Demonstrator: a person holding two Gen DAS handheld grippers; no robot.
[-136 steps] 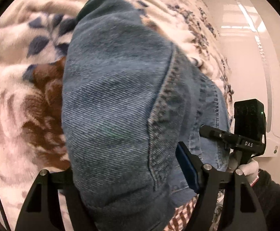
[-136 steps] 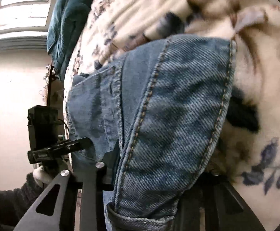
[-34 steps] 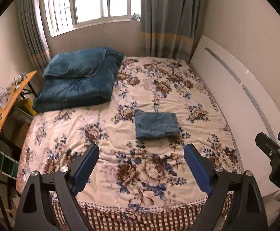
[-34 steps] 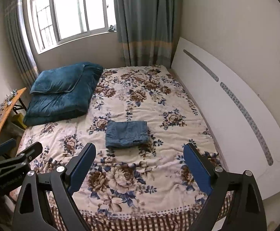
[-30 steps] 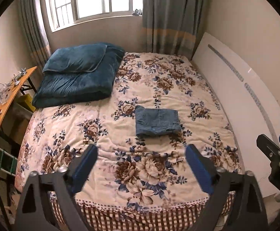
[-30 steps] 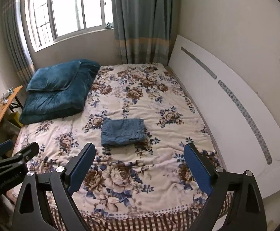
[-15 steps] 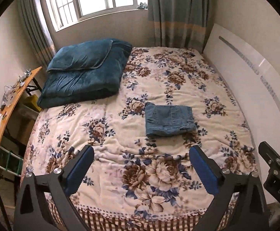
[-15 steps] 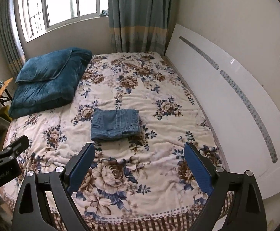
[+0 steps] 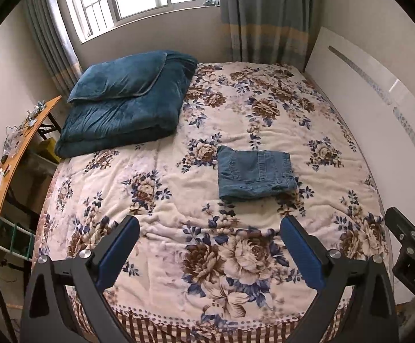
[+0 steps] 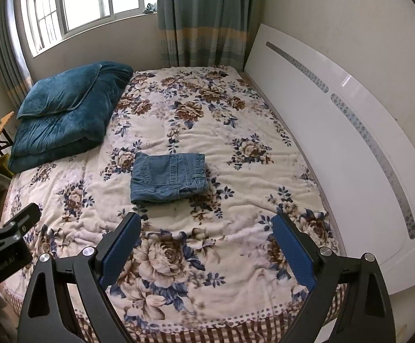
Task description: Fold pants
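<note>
The blue denim pants (image 9: pixel 255 173) lie folded into a small flat rectangle in the middle of the floral bed cover (image 9: pixel 178 200); they also show in the right wrist view (image 10: pixel 168 176). My left gripper (image 9: pixel 210 233) is open and empty, held back above the foot of the bed, well short of the pants. My right gripper (image 10: pixel 206 228) is open and empty too, at a similar distance. Each gripper shows at the edge of the other's view.
A folded dark teal quilt with a pillow (image 9: pixel 124 105) lies at the bed's far left. A white headboard panel (image 10: pixel 336 131) runs along the right side. An orange side table (image 9: pixel 13 154) with small items stands at the left. A window and curtains (image 9: pixel 258 14) are behind.
Both grippers let go of the denim and pulled far back from the bed. In the last second they drifted slightly, and the folded pants stayed still.
</note>
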